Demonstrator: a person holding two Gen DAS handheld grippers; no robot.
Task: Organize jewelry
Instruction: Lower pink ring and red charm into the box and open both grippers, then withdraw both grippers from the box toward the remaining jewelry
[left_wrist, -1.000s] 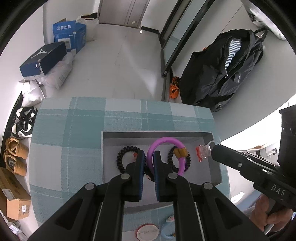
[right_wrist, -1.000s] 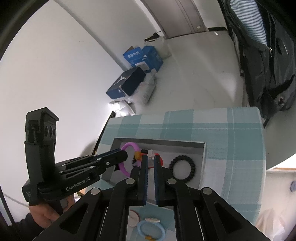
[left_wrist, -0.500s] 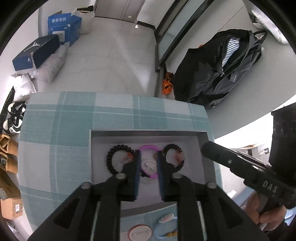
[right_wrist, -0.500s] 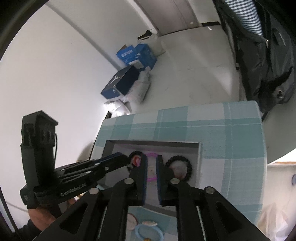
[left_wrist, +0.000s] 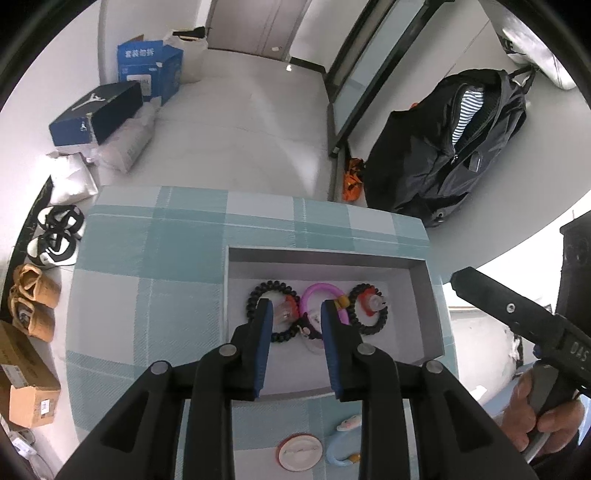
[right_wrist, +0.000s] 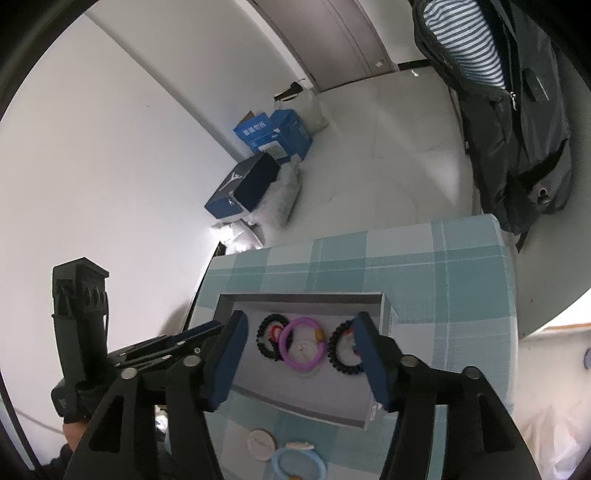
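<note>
A grey tray sits on the checked tablecloth. In it lie a purple ring between two black beaded bracelets, with small red and clear pieces beside them. My left gripper is open and empty above the purple ring. My right gripper is open wide and empty above the tray. A light blue ring and a round pink-rimmed lid lie on the cloth in front of the tray.
The table's far edge drops to the floor. On the floor are blue boxes, a dark shoe box, shoes and a black backpack. The right gripper's body reaches in from the right.
Both grippers opened. The left let go of the purple ring, which now lies in the tray. The right let go of the small red and clear piece. Both pulled back slightly.
</note>
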